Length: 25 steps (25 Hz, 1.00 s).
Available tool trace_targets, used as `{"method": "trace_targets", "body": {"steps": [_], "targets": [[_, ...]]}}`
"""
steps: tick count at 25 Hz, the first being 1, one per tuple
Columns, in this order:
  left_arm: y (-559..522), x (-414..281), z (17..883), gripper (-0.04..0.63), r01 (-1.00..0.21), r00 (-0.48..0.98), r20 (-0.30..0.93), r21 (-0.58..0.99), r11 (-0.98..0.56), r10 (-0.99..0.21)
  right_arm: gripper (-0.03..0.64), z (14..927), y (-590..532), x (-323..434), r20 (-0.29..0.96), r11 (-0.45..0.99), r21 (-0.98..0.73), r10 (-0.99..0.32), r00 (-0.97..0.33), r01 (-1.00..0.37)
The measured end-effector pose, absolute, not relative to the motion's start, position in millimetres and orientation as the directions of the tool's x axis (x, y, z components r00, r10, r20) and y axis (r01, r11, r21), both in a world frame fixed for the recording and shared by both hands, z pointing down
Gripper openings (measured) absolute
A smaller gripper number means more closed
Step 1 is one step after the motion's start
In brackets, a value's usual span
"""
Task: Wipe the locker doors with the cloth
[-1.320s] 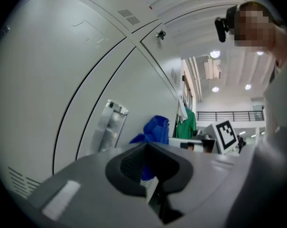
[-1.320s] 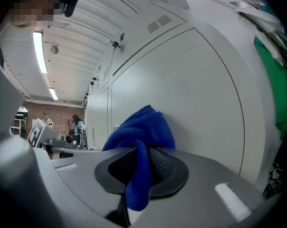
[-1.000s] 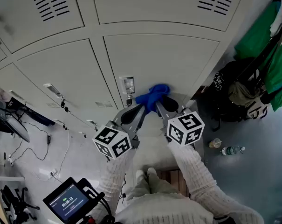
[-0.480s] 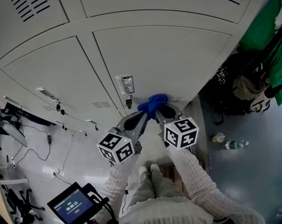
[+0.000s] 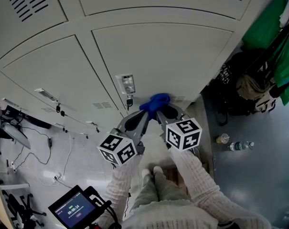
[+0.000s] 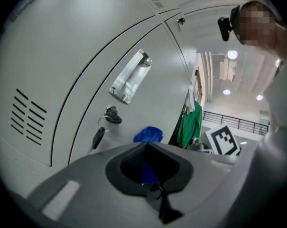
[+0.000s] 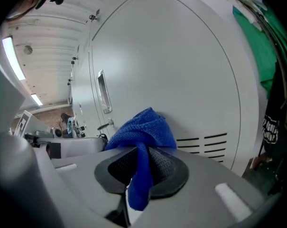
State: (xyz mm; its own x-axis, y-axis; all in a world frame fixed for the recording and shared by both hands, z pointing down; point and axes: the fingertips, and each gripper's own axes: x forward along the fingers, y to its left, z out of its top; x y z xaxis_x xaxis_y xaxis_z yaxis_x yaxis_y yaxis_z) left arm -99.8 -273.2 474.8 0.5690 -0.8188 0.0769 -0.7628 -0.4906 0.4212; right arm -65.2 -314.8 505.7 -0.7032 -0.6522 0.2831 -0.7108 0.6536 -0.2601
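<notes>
A bunched blue cloth [image 5: 155, 102] rests against the lower part of a pale grey locker door [image 5: 163, 56], just right of its key lock [image 5: 129, 100]. Both grippers meet at it. My right gripper [image 5: 161, 110] is shut on the cloth [image 7: 142, 129], which bulges over the dark pads [image 7: 168, 165] and hangs between them, near the door's vent slots [image 7: 202, 144]. My left gripper [image 5: 144, 112] is shut too, with a blue strip [image 6: 148, 172] caught between its pads; more of the cloth [image 6: 148, 135] shows beyond. The key [image 6: 111, 115] and label holder [image 6: 130, 78] sit left of it.
More locker doors [image 5: 53, 75] run left and above. Green garments [image 5: 268, 27] and black bags [image 5: 240, 89] hang close on the right. A bottle [image 5: 240, 146] and a cup [image 5: 222, 139] lie on the floor. A device with a screen [image 5: 73, 208] sits at lower left, near cables [image 5: 44, 147].
Both grippers and the cloth have slid a little down the door, away from the label holder. Both stay shut on the cloth.
</notes>
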Motion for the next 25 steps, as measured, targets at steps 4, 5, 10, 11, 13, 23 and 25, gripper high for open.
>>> {"method": "trace_targets", "body": {"steps": [4,5,10,11,13,23,25], "targets": [[-274,-96,448,0.006,-0.759,0.574,0.030,0.394,-0.518,-0.818,0.051,470,-310,-55,0.219,0.666,-0.233,-0.674,-0.705,-0.709],[-275,-94,440,0.006,-0.758,0.577,0.016,0.384,-0.528,-0.817,0.051,459,-309,-51,0.200,0.670,-0.224,-0.679,-0.707,-0.707],[-274,-82,395,0.006,-0.753,0.595,-0.045,0.318,-0.576,-0.803,0.051,401,-303,-30,0.100,0.682,-0.166,-0.707,-0.700,-0.712],[-274,-79,383,0.006,-0.752,0.600,-0.060,0.299,-0.588,-0.798,0.051,387,-302,-25,0.075,0.681,-0.153,-0.715,-0.695,-0.716],[-275,-74,356,0.006,-0.747,0.612,-0.093,0.258,-0.612,-0.786,0.051,359,-301,-15,0.029,0.678,-0.125,-0.728,-0.685,-0.725],[-285,-42,246,0.006,-0.708,0.684,-0.219,0.033,-0.706,-0.696,0.050,244,-305,25,-0.188,0.634,0.002,-0.759,-0.623,-0.773],[-289,-35,230,0.006,-0.693,0.701,-0.234,0.000,-0.721,-0.674,0.051,225,-309,31,-0.226,0.619,0.022,-0.761,-0.607,-0.785]]}}
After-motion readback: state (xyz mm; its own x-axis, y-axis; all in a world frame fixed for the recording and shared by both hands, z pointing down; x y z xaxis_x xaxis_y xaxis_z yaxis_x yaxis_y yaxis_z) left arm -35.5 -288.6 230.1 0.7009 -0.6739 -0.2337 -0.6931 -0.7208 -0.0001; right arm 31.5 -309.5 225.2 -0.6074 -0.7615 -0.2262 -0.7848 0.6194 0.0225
